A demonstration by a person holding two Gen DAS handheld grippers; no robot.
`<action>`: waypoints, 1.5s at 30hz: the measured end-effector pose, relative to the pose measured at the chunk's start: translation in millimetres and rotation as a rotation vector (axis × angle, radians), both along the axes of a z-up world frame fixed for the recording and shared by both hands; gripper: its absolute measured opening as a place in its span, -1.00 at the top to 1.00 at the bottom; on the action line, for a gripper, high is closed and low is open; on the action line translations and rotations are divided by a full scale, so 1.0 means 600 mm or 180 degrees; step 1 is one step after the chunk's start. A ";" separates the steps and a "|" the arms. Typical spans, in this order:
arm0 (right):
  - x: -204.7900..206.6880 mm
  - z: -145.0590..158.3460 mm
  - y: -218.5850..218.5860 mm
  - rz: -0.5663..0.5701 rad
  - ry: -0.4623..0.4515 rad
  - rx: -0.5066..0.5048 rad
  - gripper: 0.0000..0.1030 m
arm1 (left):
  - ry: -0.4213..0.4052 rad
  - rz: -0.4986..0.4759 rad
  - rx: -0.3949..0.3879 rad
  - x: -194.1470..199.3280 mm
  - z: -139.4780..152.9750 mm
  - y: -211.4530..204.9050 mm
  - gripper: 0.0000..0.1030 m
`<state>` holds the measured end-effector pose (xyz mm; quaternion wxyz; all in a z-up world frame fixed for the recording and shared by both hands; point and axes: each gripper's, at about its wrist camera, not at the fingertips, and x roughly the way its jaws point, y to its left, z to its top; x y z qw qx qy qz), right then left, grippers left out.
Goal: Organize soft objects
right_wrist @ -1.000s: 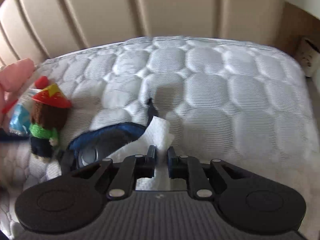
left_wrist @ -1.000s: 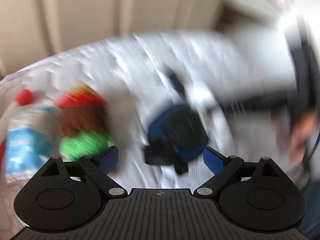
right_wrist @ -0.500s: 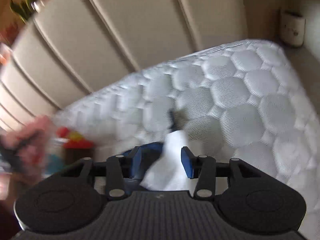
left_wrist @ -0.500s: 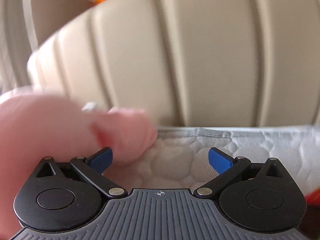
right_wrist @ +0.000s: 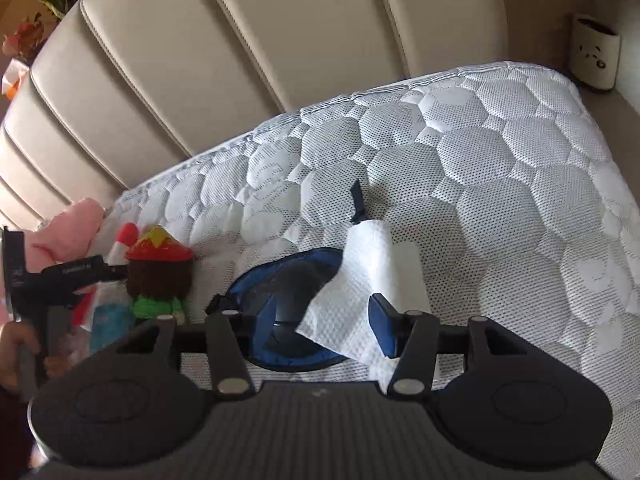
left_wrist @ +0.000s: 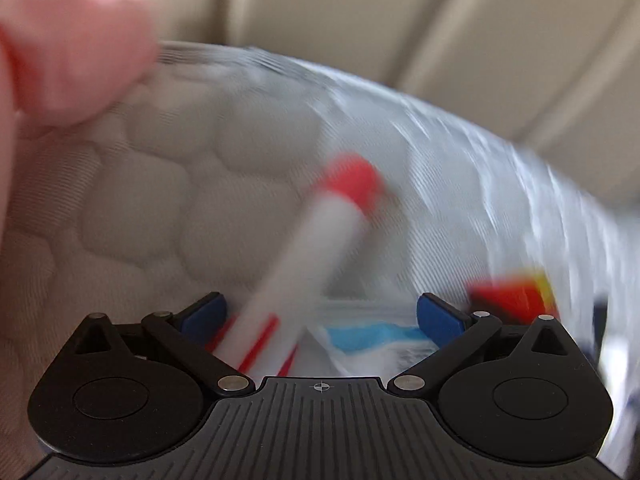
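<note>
**Desk:** What do the two wrist views show?

**Photographer:** The right hand-held gripper [right_wrist: 320, 326] hangs over a white paper towel [right_wrist: 360, 300] draped on a blue-and-black eye mask [right_wrist: 280, 292]. Its jaws are opening; the towel lies between them but neither blue pad looks pressed on it. The left hand-held gripper [left_wrist: 320, 314] is spread wide and empty, above a white tube with a red cap [left_wrist: 316, 248] and a clear bag with blue print [left_wrist: 372, 336]. That view is blurred.

**Desk:** And beyond them?

**Photographer:** Everything rests on a quilted white mattress [right_wrist: 500, 184]. A knitted doll in a red hat [right_wrist: 160, 276] stands just beside the mask, close to the left hand-held gripper. A pink plush [right_wrist: 76, 224] sits at the mattress edge against the beige padded headboard [right_wrist: 240, 60].

**Desk:** Risks?

**Photographer:** The towel is light and only draped, so a jaw brushing it on the way out could drag it off the mask. On the left, the wide jaws could nudge the doll over, or catch the bag along with the tube.
</note>
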<state>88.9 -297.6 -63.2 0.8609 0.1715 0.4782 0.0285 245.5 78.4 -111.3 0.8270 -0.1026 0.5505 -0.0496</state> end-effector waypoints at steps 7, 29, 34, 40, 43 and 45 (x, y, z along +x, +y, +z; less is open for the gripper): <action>0.018 -0.055 0.040 0.0392 0.0148 -0.1038 0.25 | 0.0310 0.0011 -0.0589 -0.052 0.016 -0.066 -1.00; -0.167 0.046 0.099 -0.0018 -0.0835 -0.1311 -0.91 | -0.1246 -0.0396 0.0542 -0.347 0.137 -0.259 -1.00; -0.224 0.019 0.066 -0.0460 -0.0412 -0.0792 -0.91 | -0.0879 -0.0272 0.0700 -0.373 0.112 -0.257 -1.00; -0.232 0.025 0.071 -0.0545 -0.0517 -0.0944 -0.94 | -0.0852 -0.0262 0.0786 -0.385 0.106 -0.256 -1.00; -0.225 0.023 0.074 -0.0437 -0.0493 -0.0963 -0.95 | -0.0753 -0.0266 0.0781 -0.384 0.097 -0.257 -1.00; -0.221 0.016 0.075 -0.0402 -0.0452 -0.0983 -0.95 | -0.0614 -0.0273 0.0779 -0.378 0.087 -0.258 -1.00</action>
